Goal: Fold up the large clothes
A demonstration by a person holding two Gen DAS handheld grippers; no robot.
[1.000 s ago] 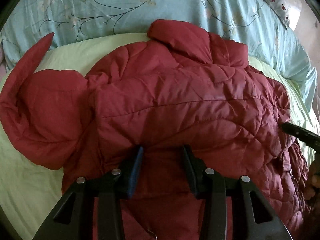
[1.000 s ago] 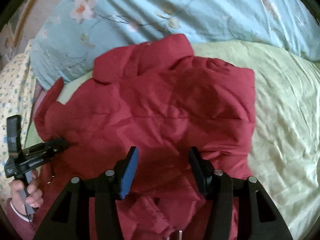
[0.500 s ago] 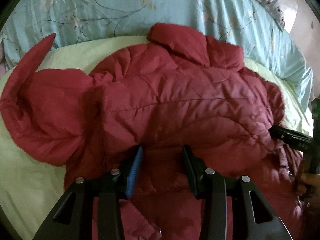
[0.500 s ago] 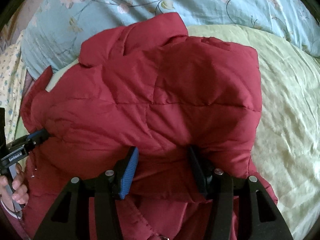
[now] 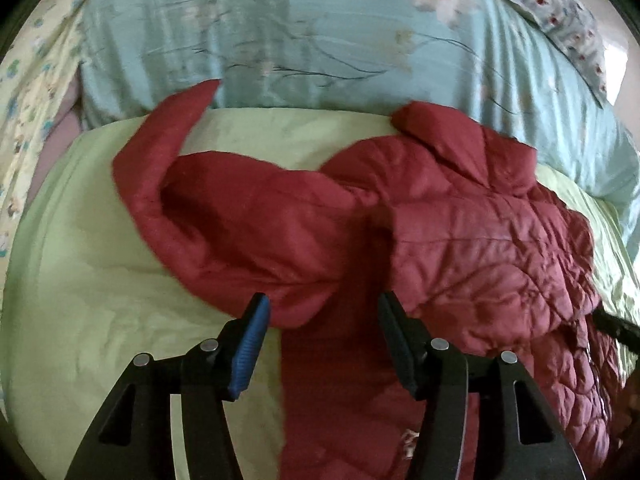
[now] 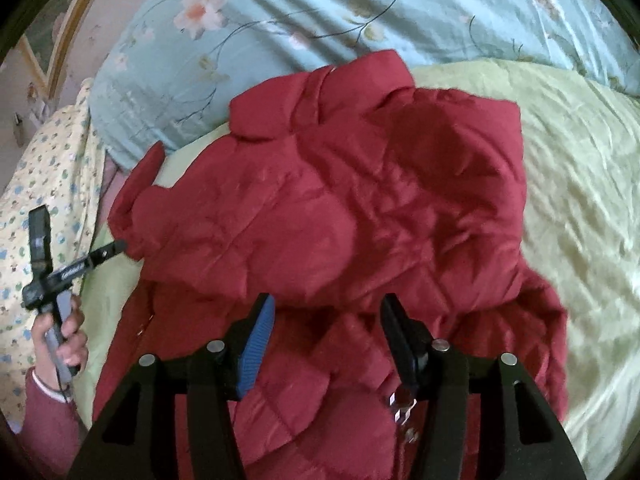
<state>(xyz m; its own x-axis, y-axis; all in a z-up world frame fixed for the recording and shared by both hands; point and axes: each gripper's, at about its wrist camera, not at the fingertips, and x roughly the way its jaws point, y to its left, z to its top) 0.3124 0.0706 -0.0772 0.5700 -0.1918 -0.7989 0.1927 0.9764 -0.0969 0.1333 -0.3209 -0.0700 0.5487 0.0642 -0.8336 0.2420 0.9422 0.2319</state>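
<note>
A dark red quilted jacket (image 5: 460,236) lies on a light green bedsheet (image 5: 100,288), collar toward the pillows, its lower part folded up over the body. One sleeve (image 5: 240,216) sticks out to the left, its cuff curling up. My left gripper (image 5: 322,312) is open, its jaws wide apart, just in front of the sleeve's lower edge. In the right wrist view the jacket (image 6: 360,208) fills the middle. My right gripper (image 6: 326,312) is open over the folded edge, holding nothing. The left gripper (image 6: 116,246) shows at the far left, at the sleeve's edge.
A light blue floral pillow (image 5: 320,40) lies behind the jacket. A yellow patterned cloth (image 6: 36,184) lies at the left of the bed. Bare green sheet (image 6: 580,200) spreads to the right of the jacket. A wall and a wooden frame (image 6: 64,40) stand at the far left.
Both grippers have let go of the folded-up lower part of the jacket. My left gripper has moved left to the sleeve. My right gripper has pulled back and its jaws stand wider.
</note>
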